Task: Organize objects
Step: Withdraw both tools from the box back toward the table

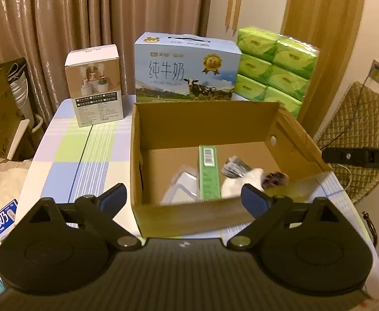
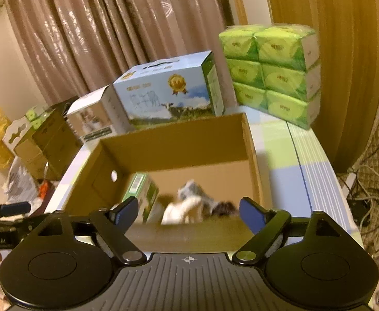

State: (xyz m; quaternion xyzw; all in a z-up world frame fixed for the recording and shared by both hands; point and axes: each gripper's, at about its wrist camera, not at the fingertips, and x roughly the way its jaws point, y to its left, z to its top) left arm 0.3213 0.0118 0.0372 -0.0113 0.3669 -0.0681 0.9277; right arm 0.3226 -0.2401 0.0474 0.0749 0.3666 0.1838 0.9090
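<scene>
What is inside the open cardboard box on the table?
Inside the cardboard box lie a long green carton, a clear plastic packet, a dark foil packet and a blurred white item. The near wall hides the floor closest to the grippers.

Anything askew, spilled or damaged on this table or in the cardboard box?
Nothing looks damaged or spilled. Inside the open cardboard box the green carton, clear packets and a blurred white item lie loosely jumbled. The milk carton case and tissue pack stand upright behind.

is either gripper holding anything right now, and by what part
Nothing is held. The left gripper and the right gripper both stand open and empty above the cardboard box.
</scene>
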